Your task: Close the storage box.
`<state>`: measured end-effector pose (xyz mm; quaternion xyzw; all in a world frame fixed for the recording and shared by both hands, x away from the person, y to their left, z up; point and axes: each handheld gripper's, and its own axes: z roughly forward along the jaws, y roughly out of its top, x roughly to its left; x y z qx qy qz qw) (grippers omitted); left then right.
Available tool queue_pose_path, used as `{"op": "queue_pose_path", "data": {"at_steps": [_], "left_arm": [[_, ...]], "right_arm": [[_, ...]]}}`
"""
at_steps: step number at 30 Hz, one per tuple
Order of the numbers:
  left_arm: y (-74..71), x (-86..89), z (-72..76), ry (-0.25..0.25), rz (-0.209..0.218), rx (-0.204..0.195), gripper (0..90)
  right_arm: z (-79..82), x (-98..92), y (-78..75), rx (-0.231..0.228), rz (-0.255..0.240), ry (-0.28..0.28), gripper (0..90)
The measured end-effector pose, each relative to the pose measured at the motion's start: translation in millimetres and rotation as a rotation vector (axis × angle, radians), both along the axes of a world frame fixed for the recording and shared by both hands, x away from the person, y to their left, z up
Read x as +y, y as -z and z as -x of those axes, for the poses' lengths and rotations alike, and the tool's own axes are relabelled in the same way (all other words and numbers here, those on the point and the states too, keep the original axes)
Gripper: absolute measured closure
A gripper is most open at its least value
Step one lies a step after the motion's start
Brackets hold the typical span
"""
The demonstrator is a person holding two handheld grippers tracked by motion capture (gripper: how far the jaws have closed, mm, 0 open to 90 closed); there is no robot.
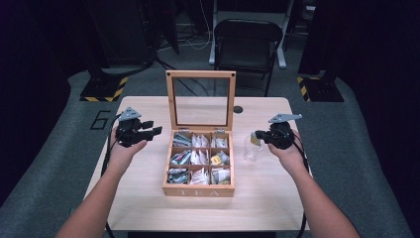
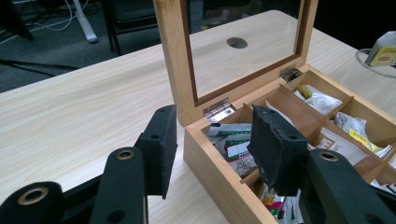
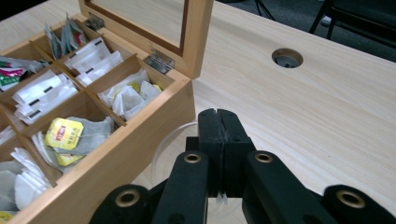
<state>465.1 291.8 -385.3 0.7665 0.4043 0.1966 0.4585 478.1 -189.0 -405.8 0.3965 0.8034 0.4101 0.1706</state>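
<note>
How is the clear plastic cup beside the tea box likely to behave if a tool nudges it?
The clear cup looks thin-walled and nearly empty, so it is probably light and would slide or tip easily. Its walls would likely flex under a squeeze. It stands close to the tea box, which might stop it.

A tea box [image 1: 198,190] is sitting mid-tabletop [image 1: 148,208], its lid [image 1: 200,99] standing upright at the back and tea bags [image 1: 198,157] lying in its compartments. A cup [image 1: 251,148] is standing just right of the box, a hole [image 1: 238,109] lying behind it.

Black folding chair [image 1: 246,42] behind table; yellow-black striped stand bases [image 1: 105,89] on grey floor.
</note>
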Motion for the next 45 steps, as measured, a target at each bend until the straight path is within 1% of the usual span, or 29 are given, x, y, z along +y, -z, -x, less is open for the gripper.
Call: {"op": "queue_pose_path", "data": {"at_steps": [9,12,19,22,24,29,31,34,36,37,39,43,45], "left_arm": [[-0.6,1.9,0.5,0.0,-0.005,0.003,51.4],[0.3,2.9,0.7,-0.003,0.003,-0.001,51.4],[5.5,5.2,0.7,-0.01,0.007,0.009,51.4],[6.3,5.3,0.6,-0.012,0.007,0.007,51.4],[5.6,5.8,0.9,-0.006,0.005,0.01,51.4],[5.5,6.4,1.4,-0.011,0.004,0.009,51.4],[5.5,6.5,1.4,-0.012,0.004,0.009,51.4],[5.5,6.3,1.4,-0.012,0.004,0.008,51.4],[5.5,6.3,1.4,-0.011,0.004,0.008,51.4],[5.4,6.2,1.5,-0.011,0.004,0.008,51.4],[5.2,6.5,1.5,-0.012,0.005,0.008,51.4],[4.8,6.7,1.7,-0.013,0.007,0.002,51.4],[4.8,6.8,1.7,-0.016,0.009,0.003,51.4]], "right_arm": [[-3.8,0.3,13.6,0.016,0.02,0.006,89.3],[-4.2,0.1,16.9,0.023,0.028,0.012,89.3],[-4.8,0.8,18.8,0.028,0.028,0.014,89.2],[-5.1,1.3,19.1,0.026,0.031,0.013,88.4],[-5.4,1.7,19.2,0.027,0.028,0.014,86.0],[-4.4,1.8,17.4,0.022,0.024,0.015,82.7],[-4.3,1.7,16.1,0.014,0.028,0.012,80.0],[-3.6,3.1,11.3,0.012,0.026,0.017,77.5],[-3.6,3.7,8.7,0.005,0.028,0.014,77.1],[-3.6,5.5,3.9,-0.003,0.03,0.007,75.2],[-2.9,7.5,0.6,-0.007,0.021,0.007,74.3],[-2.8,11.4,-5.6,-0.02,0.025,-0.003,73.1],[-2.9,13.0,-8.0,-0.013,0.019,-0.004,72.1]]}}
